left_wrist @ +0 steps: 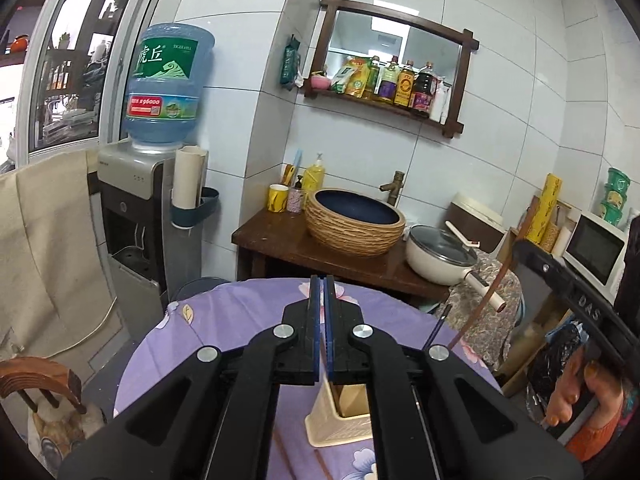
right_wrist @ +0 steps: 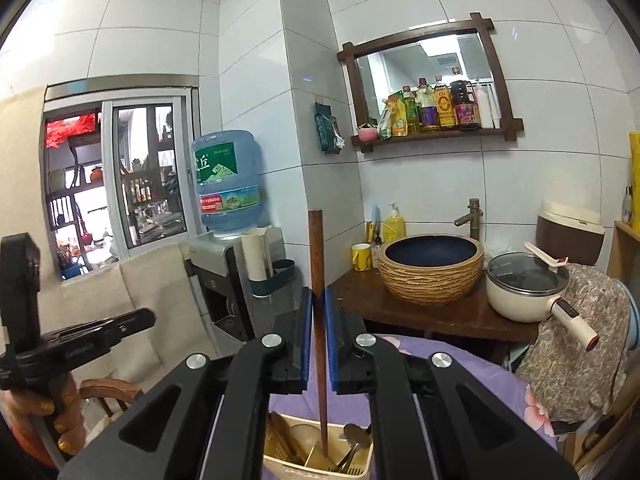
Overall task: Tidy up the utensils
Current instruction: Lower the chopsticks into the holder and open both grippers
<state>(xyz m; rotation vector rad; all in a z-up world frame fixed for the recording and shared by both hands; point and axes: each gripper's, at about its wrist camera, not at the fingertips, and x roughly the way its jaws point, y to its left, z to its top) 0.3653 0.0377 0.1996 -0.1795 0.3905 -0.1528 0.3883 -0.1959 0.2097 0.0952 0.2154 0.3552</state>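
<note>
My right gripper (right_wrist: 319,294) is shut on a brown wooden chopstick (right_wrist: 315,240), which stands upright. The chopstick's lower end dips into the beige utensil holder (right_wrist: 320,460), beside a metal spoon (right_wrist: 354,436) and wooden utensils. In the left wrist view my left gripper (left_wrist: 322,282) hangs over the same holder (left_wrist: 340,412), jaws shut with nothing between them. The holder stands on the purple floral tablecloth (left_wrist: 224,320). Two more chopsticks (left_wrist: 320,466) lie on the cloth in front of the holder. The right gripper (left_wrist: 524,252) with its chopstick (left_wrist: 480,308) shows at the right, in a hand.
Behind the table is a wooden counter (left_wrist: 280,240) with a woven basin (left_wrist: 354,220) and a white lidded pot (left_wrist: 440,256). A water dispenser (left_wrist: 136,208) stands on the left and a wooden chair (left_wrist: 44,384) at the lower left. A microwave (left_wrist: 596,248) sits at the right.
</note>
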